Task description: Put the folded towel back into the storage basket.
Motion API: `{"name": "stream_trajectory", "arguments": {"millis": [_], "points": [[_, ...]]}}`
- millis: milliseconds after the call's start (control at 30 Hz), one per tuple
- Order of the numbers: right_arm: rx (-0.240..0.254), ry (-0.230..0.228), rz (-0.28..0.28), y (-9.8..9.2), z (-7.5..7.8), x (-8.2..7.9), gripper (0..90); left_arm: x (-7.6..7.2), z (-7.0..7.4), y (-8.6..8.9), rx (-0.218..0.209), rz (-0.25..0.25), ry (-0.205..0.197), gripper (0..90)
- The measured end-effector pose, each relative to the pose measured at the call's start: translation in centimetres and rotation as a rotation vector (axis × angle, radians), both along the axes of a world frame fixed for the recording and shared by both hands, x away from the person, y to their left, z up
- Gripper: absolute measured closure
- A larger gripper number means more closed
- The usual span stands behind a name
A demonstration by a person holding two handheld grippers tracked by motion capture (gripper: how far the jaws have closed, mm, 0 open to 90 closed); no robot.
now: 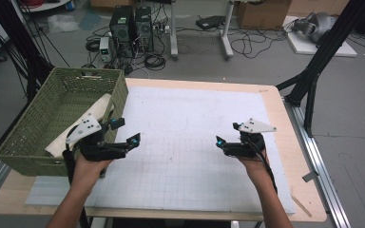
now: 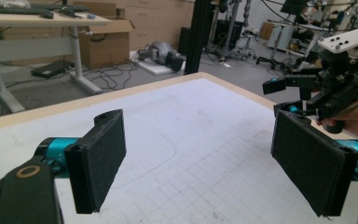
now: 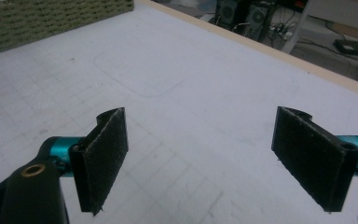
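A pale cloth (image 1: 83,124) lies folded inside a green woven basket (image 1: 38,114) at the desk's (image 1: 285,123) left edge, part of it hidden by the left claw (image 1: 128,133). That claw hovers just beside the basket, jaws wide apart and empty. The right claw (image 1: 225,135), well apart over the white gridded mat (image 1: 190,142), is also spread open, with fuzzy black pads (image 3: 103,154).

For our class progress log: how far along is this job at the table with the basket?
Looks done: a pale cloth lies inside the green basket at the table's left. In hand: nothing; the left gripper and the right gripper hover open over the white mat. Left: I can see nothing more to put away.
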State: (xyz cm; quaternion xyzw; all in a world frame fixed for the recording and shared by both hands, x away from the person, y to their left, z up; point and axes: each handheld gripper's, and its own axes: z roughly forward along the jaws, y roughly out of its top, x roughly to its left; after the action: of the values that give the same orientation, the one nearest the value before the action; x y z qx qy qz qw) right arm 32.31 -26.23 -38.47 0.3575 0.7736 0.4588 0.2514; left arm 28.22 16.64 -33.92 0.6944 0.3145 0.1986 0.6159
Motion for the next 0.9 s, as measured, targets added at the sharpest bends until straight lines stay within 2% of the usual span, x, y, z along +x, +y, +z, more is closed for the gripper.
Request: {"name": "stream_trajectory", "arguments": {"millis": [133, 333, 400, 533, 667, 900], "points": [[-0.002, 0.001, -0.031, -1.3, -0.6, -1.3, 16.8, 0.5, -0.8, -1.6, 0.017, -0.028, 0.013, 18.3], [0.006, 0.004, -0.081, -2.9, -1.5, -2.5, 15.9, 1.4, -3.6, -3.4, 0.035, -0.059, 0.049, 17.6], [0.010, 0.005, -0.094, -3.4, -1.8, -2.9, 15.9, 1.5, -4.4, -3.9, 0.034, -0.066, 0.034, 17.6], [0.004, 0.002, -0.114, -4.1, -2.3, -3.4, 15.9, 1.4, -5.9, -4.9, 0.058, -0.083, 0.012, 17.9], [0.010, -0.001, -0.130, -4.8, -2.7, -3.7, 15.9, 1.3, -6.9, -5.2, 0.069, -0.095, 0.002, 17.9], [0.006, -0.006, -0.136, -4.9, -2.9, -3.8, 15.9, 1.3, -7.8, -5.1, 0.084, -0.087, 0.022, 17.9]]}}
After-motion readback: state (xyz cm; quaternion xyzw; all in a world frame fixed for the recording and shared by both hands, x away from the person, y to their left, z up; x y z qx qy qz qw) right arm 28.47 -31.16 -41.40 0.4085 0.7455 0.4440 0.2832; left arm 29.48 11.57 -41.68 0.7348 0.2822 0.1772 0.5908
